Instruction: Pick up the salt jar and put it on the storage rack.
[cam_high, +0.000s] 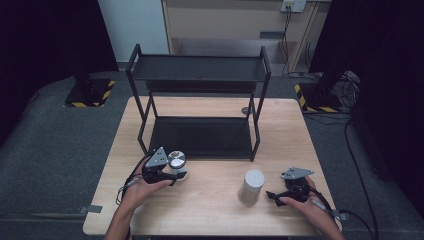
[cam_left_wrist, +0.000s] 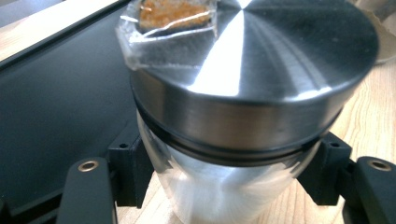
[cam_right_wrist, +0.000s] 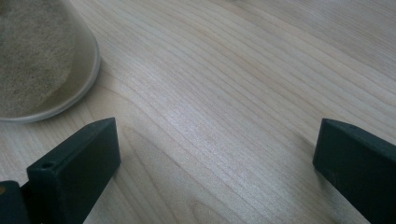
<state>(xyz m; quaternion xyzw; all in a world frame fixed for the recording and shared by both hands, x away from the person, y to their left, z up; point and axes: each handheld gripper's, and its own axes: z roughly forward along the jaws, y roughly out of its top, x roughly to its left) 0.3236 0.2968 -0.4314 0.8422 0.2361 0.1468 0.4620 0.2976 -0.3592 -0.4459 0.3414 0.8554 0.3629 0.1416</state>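
Note:
A clear glass jar (cam_high: 176, 161) with a brushed steel lid stands on the wooden table (cam_high: 210, 212) just in front of the black rack's lower shelf (cam_high: 200, 136). My left gripper (cam_high: 172, 173) is shut on it. In the left gripper view both jaws press the glass body of the jar (cam_left_wrist: 243, 93) below the lid, at my left gripper (cam_left_wrist: 229, 179). A small clear wrapper with something orange-brown (cam_left_wrist: 170, 18) lies on the lid. My right gripper (cam_high: 272, 196) rests open on the table right of a pale jar (cam_high: 251, 186). In the right gripper view, my right gripper (cam_right_wrist: 217, 149) has bare wood between its jaws and the pale jar's base (cam_right_wrist: 42, 70) at upper left.
A black two-tier metal rack (cam_high: 200, 75) stands at the table's middle and back, its legs close behind the steel-lidded jar. Grey carpet surrounds the table. Cables trail from both grippers toward the front edge.

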